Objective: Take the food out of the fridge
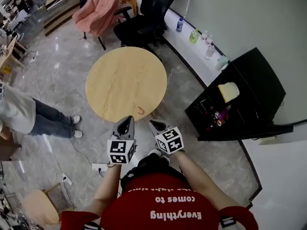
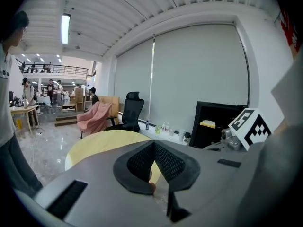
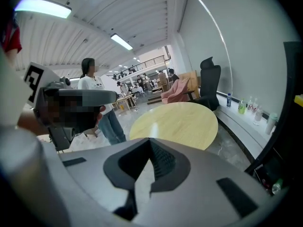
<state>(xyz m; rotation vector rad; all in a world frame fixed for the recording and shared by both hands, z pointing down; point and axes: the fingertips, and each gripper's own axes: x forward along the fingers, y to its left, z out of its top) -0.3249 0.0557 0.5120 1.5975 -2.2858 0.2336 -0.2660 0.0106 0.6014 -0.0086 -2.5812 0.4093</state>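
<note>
Both grippers are up in front of the person, side by side at the near edge of the round table. The left gripper has its jaws pressed together on nothing, and the right gripper is clenched just the same, with nothing between its jaws. Off to the right the low black fridge stands open, well apart from both grippers, and there's the food — a yellow block on an upper shelf, with small bottles lower down inside. The left gripper view catches it too, in the dark opening beyond the table.

So this looks like the very start: the approach, with nothing taken out yet. The next move, as I read it, is to swing right toward the fridge and spread one pair of jaws before reaching in. Then come in level with the shelf and close on the food — gently, it may be soft.
</note>
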